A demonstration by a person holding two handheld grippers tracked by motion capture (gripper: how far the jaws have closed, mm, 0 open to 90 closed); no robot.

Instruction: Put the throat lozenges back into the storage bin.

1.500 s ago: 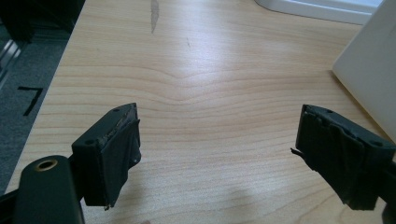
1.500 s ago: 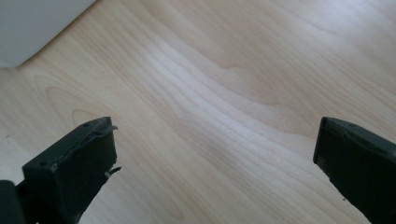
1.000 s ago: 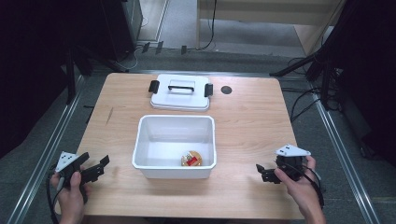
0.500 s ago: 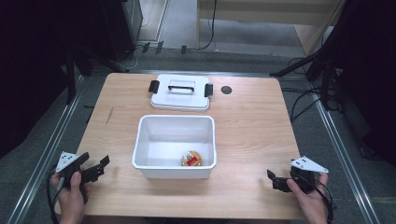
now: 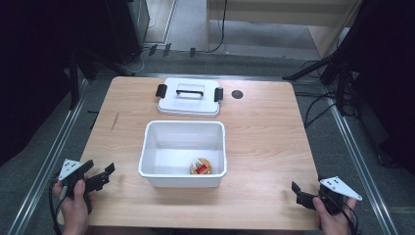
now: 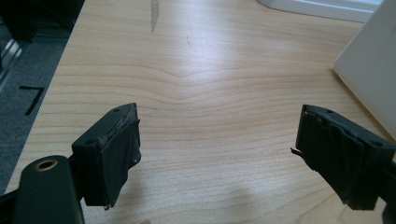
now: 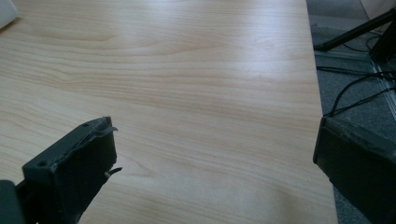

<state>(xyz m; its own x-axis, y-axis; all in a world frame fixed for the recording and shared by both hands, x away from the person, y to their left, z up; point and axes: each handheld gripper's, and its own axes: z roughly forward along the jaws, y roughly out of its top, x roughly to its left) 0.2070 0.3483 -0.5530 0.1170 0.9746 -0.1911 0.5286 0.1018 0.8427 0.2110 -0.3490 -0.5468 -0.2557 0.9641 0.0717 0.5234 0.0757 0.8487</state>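
**Both grippers parked at the near corners, bin in the middle**

I see the wooden table (image 5: 264, 142) first, pale grain, sitting on grey floor with cables trailing off toward 3 o'clock. At its centre is the white bin (image 5: 147, 152), open-topped and rectangular. Toward 12 o'clock from the bin, just apart from it, lies the white lid (image 5: 188, 100), flat, with a black handle on top and black latches at both short ends. A small dark round spot (image 5: 237, 94) marks the tabletop just beside the lid at its 3 o'clock.

Left gripper (image 5: 100, 178) sits at roughly 8 o'clock from the bin, near the table's edge, held in a hand (image 5: 73, 208). My left gripper view has its jaws spread wide over bare wood, nothing between them.

Right gripper (image 5: 302, 195) is at about 4 o'clock, well apart from the bin, jaws likewise spread and empty.

Smallest: a round gold-and-red item (image 5: 200, 167) in the bin, at its 5 o'clock corner. I cannot tell what it is.
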